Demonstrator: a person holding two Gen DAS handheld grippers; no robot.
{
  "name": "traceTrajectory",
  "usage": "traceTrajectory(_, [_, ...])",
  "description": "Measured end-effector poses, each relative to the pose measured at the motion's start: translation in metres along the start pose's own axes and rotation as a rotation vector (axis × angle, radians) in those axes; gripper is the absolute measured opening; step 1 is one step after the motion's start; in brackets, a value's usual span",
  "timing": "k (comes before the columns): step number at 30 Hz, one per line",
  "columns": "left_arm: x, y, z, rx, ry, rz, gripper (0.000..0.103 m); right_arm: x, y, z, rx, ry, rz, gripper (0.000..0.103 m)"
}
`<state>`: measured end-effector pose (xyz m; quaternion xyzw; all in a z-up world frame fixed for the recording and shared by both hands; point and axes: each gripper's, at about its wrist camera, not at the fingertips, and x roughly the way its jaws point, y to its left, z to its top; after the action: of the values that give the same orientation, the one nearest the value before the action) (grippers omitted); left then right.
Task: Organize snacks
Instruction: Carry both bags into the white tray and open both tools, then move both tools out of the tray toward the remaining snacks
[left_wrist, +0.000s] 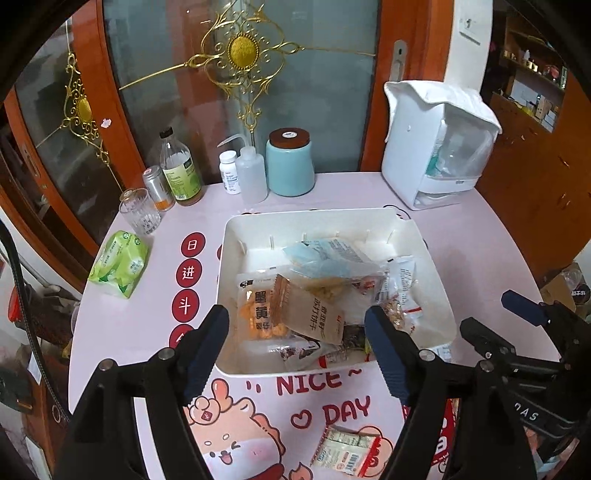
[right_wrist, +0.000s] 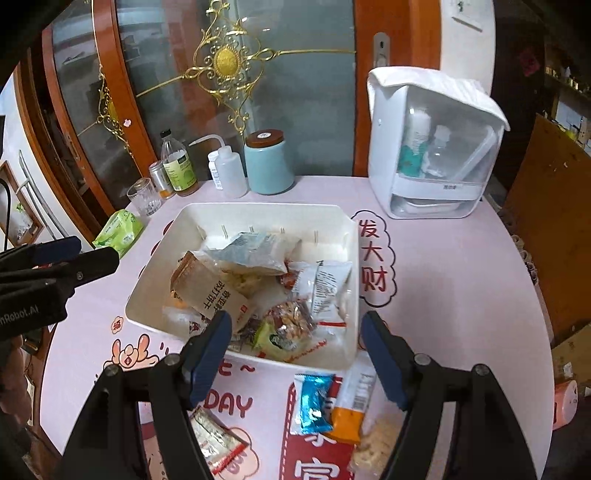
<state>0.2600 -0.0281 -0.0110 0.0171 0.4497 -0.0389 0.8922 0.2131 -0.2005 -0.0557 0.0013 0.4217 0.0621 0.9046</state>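
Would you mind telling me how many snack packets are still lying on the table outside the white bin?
4 visible: a blue packet, an orange-ended packet and a pale cracker pack clustered before the white bin, plus a red-edged packet to their left. Others may be hidden.

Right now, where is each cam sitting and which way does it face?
Left wrist: on the left gripper, above the table's near edge, facing the white bin and glass door; own open fingers show, right gripper at right.
Right wrist: on the right gripper, facing the same way; left gripper at left.
Shared: bin, teal jar, white dispenser.
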Motion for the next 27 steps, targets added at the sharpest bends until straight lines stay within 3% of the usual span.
traceTrajectory(13, [-0.035,-0.027,-0.035,0.052,-0.016,0.000,0.077,-0.046,-0.052,-0.041,-0.013,-0.020,-0.062,0.073])
traceTrajectory(27, [-0.009,-0.047,-0.096,0.098,0.101,-0.032,0.079,-0.023,-0.111,-0.104,0.139,0.121,-0.068,0.073])
